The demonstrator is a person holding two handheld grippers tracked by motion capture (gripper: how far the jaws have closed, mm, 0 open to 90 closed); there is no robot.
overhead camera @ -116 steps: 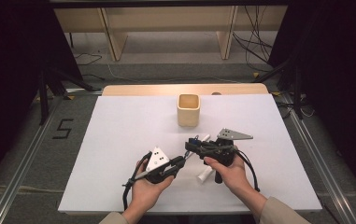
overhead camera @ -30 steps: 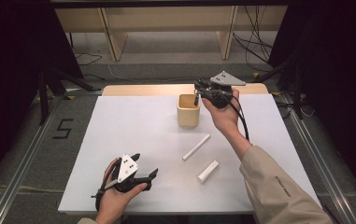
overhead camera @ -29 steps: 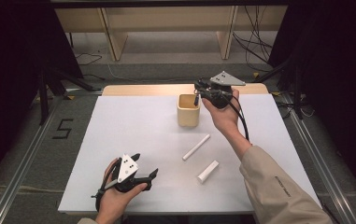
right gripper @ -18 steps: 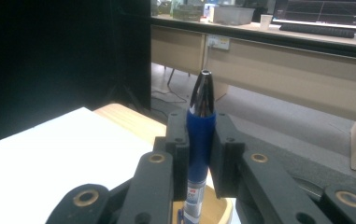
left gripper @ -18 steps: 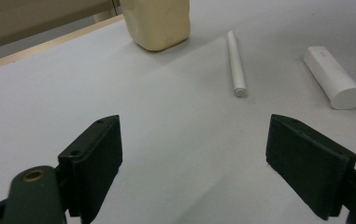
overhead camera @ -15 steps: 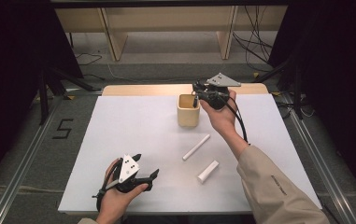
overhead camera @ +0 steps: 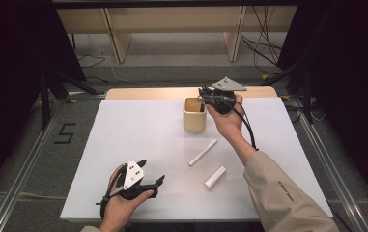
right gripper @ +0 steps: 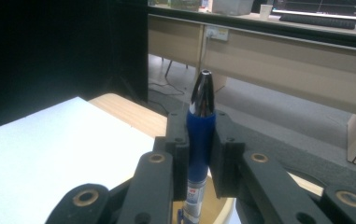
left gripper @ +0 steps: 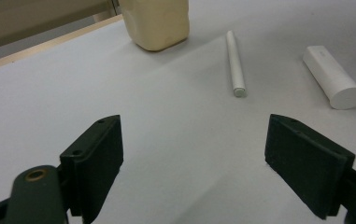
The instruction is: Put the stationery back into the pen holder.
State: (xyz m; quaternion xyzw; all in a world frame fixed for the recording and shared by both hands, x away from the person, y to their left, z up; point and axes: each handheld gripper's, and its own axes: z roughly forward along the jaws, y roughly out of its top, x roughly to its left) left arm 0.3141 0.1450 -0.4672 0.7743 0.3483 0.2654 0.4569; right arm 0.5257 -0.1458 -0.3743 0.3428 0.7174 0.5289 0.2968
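A blue pen (right gripper: 200, 126) with a black and silver tip stands upright between the jaws of my right gripper (right gripper: 202, 140), which is shut on it. In the high view that right gripper (overhead camera: 203, 93) hangs over the right rim of a beige cup (overhead camera: 193, 118), and the pen's lower end reaches toward the cup's mouth. The cup's rim (right gripper: 224, 212) lies just below the jaws. My left gripper (overhead camera: 152, 170) rests near the table's front left, open with nothing between its jaws. The left gripper (left gripper: 194, 154) faces the cup (left gripper: 154, 23) across bare table.
A thin white stick (overhead camera: 203, 152) and a short white cylinder (overhead camera: 215, 177) lie on the white table top (overhead camera: 123, 130) in front of the cup. Black curtains flank the table; wooden desks stand behind it.
Nearly four seconds ago both hands were at the table's front; the right one now holds the pen at the cup. Over the last second it edged slightly left. The left gripper stayed put.
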